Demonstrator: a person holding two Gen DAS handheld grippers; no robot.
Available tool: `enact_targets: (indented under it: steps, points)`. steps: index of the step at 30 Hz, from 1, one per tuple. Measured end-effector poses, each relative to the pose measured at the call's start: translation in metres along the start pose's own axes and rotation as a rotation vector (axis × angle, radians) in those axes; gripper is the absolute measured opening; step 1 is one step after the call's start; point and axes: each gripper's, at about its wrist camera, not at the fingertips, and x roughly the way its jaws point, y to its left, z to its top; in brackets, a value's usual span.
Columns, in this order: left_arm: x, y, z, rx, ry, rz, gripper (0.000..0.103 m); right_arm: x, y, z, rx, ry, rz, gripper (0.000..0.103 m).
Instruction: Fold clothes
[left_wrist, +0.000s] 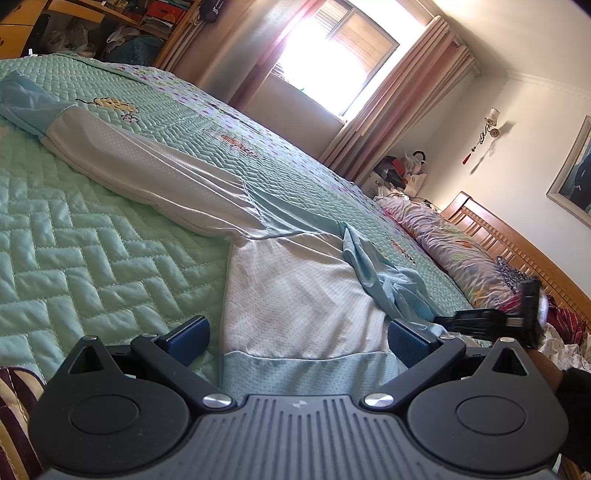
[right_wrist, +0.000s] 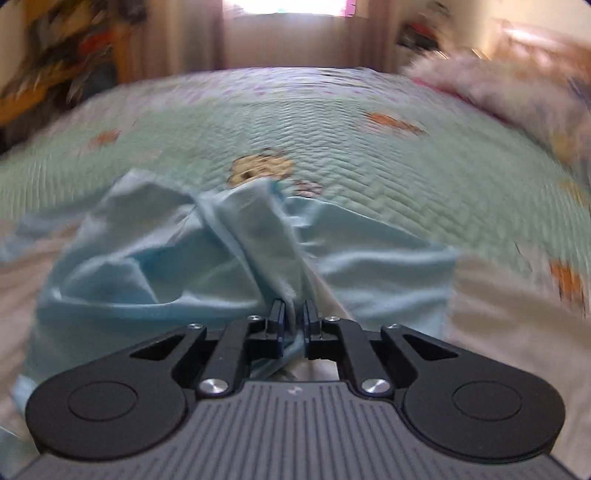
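Garment (left_wrist: 295, 291) spread on bed (left_wrist: 92, 240), 1 sleeve laid across, blue part bunched, most folds left. Left gripper (left_wrist: 297, 338) fingers spread wide; right gripper (right_wrist: 293, 325) fingers pinching blue cloth.

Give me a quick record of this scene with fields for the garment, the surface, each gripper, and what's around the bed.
garment: white and light blue garment, spread out, blue part bunched
surface: green quilted bedspread
left gripper: open, fingers either side of the garment's near edge
right gripper: nearly shut, pinching a ridge of blue fabric
surroundings: floral pillow by a wooden headboard; curtained window
image quality: right wrist view blurred
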Motion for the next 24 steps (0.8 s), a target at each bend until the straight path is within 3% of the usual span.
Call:
enact_targets:
  steps: [2,4,5,6,10,12,14,16,18,20,24]
  points:
    - [0.0,0.0,0.0,0.001,0.0,0.001,0.102,-0.02,0.007,-0.001,0.003,-0.078,0.026,0.023]
    - [0.0,0.0,0.0,0.001,0.0,0.0,0.102,-0.03,0.022,0.002,-0.026,-0.148,0.066,0.047]
    - [-0.001,0.0,0.0,0.001,0.0,0.0,0.102,-0.03,0.029,0.007,-0.035,-0.17,0.084,0.064]
    - [-0.001,0.0,0.0,0.0,-0.001,-0.001,0.102,-0.024,0.035,0.014,-0.048,-0.176,0.097,0.07]
    - [-0.001,0.0,0.0,0.0,-0.001,-0.001,0.102,0.03,0.031,0.041,-0.025,-0.092,0.12,0.066]
    - [-0.001,0.0,0.0,-0.001,0.0,-0.001,0.102,0.049,0.014,0.047,0.017,-0.047,0.093,0.042]
    - [-0.001,0.0,0.0,0.0,0.0,0.0,0.102,0.057,-0.006,0.049,0.093,-0.017,0.041,0.036]
    - [-0.001,0.0,0.0,0.001,0.001,0.0,0.102,0.06,-0.018,0.053,0.158,-0.024,0.038,0.036]
    - [-0.001,0.0,0.0,0.002,0.002,0.001,0.102,0.053,-0.013,0.059,0.138,-0.066,0.079,0.037]
    - [-0.001,0.0,0.0,0.002,0.002,0.0,0.102,0.061,-0.006,0.067,0.113,-0.065,0.065,0.037]
    - [-0.001,0.0,0.0,0.003,0.002,0.001,0.102,0.091,-0.01,0.081,0.136,0.032,0.084,0.034]
